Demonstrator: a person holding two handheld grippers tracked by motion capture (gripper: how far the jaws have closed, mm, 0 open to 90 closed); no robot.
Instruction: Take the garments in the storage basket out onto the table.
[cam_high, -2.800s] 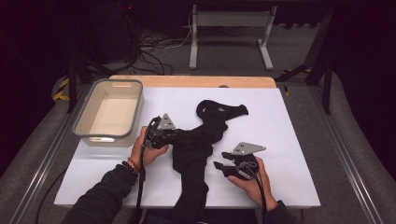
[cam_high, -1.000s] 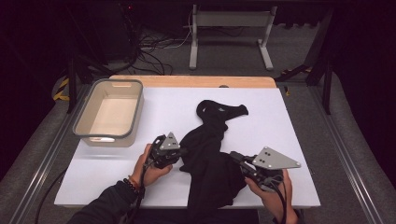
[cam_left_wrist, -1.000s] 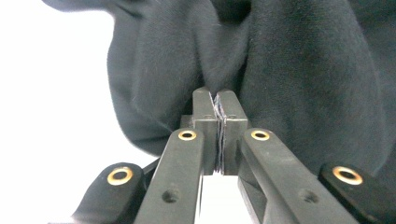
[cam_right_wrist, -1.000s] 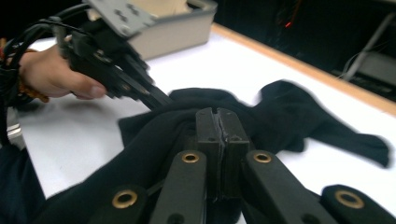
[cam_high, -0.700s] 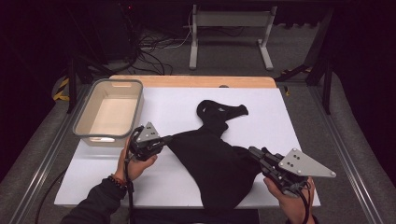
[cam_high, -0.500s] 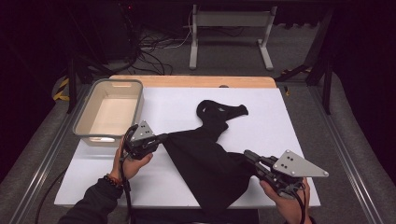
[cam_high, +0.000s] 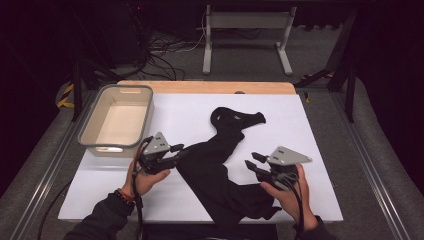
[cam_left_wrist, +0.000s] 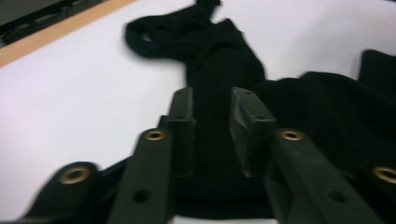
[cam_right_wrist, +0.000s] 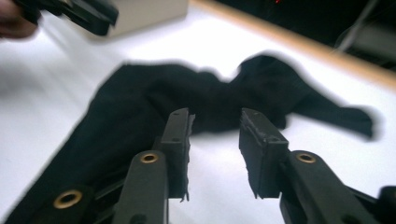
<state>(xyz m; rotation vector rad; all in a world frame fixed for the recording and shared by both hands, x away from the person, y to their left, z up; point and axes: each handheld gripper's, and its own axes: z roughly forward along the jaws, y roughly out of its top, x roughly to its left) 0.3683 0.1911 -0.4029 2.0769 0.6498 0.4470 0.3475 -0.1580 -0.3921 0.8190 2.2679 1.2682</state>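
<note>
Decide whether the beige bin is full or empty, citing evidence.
Empty: the beige bin shows a bare floor in the high view; the black garment lies on the table outside it.

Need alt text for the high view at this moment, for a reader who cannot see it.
A black garment lies spread on a white table, with a person's two hand-held tools at its sides: the left tool at its left edge, the right tool open just off its right edge. An empty beige bin sits at the far left.

The white bench is brightly and evenly lit from above; the room around it is dark. Both gripper views are soft, with blurred cloth edges and faint shadows.
</note>
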